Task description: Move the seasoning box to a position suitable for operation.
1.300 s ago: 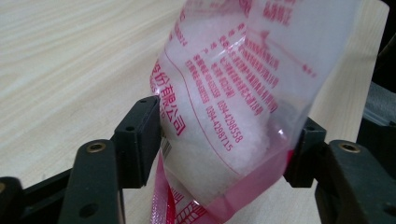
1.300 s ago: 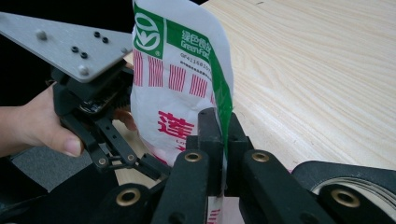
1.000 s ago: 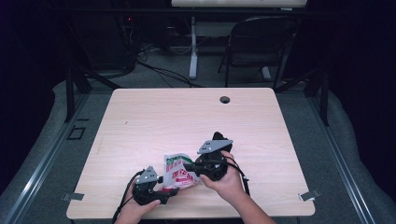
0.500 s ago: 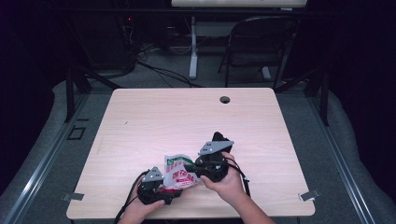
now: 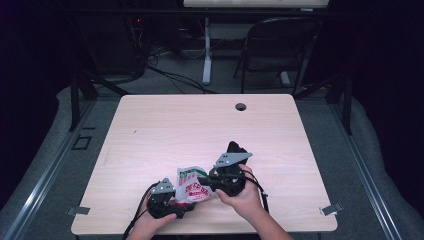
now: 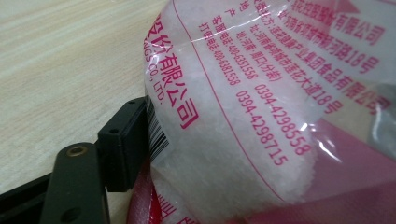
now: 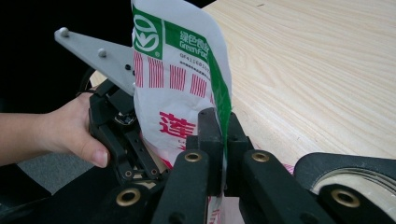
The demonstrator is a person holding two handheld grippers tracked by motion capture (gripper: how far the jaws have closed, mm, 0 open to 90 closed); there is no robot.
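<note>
two grippers hold one bag (image 5: 192,184) above the near edge of the bench (image 5: 200,125). right gripper (image 7: 223,135) has its fingers clamped shut on the bag's thin edge, as before. left gripper (image 5: 172,202) has its fingers spread wide around the bag's fat bottom; they have just been opening. since a second ago the bag and both hands have barely shifted.
</note>
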